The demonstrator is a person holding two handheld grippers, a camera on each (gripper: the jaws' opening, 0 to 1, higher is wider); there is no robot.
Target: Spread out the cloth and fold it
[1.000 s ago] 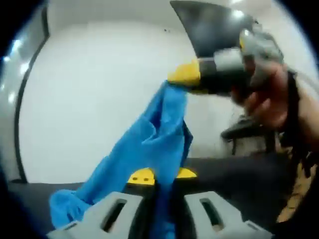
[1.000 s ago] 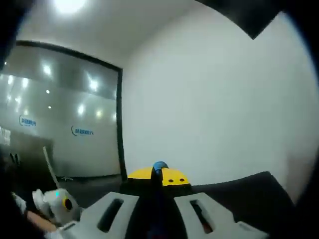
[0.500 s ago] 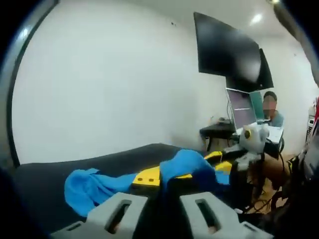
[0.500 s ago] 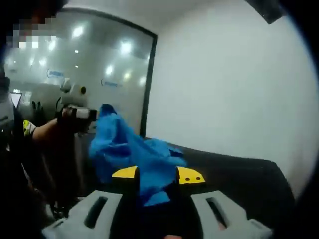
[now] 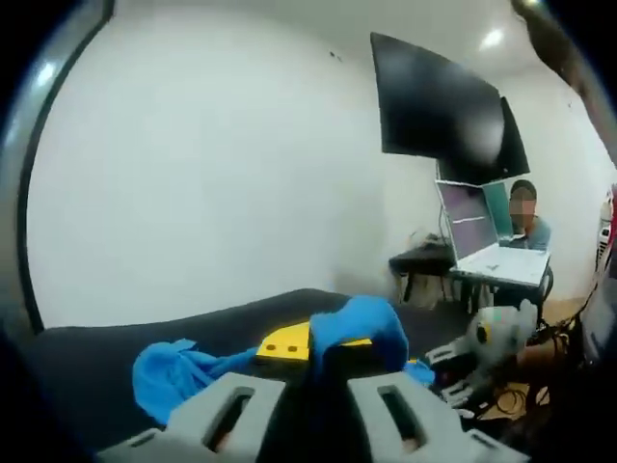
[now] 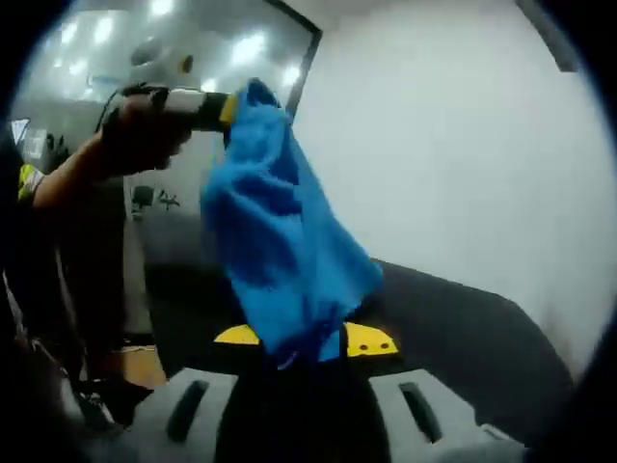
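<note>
A blue cloth hangs stretched between the two grippers. In the right gripper view it runs from my left gripper, held high by a hand at the upper left, down into my right gripper, whose yellow-tipped jaws are shut on it. In the left gripper view my left gripper is shut on a bunched fold of the cloth. A loose end lies on the black table to the left. My right gripper sits low on the right.
A white wall stands behind the table. A dark wall screen hangs at the upper right, and a person sits at a desk with a laptop beyond. A glass partition stands behind the left hand.
In the right gripper view the left gripper now sits higher, and the cloth hangs longer and tauter between the two. In the left gripper view the right gripper has dropped lower.
</note>
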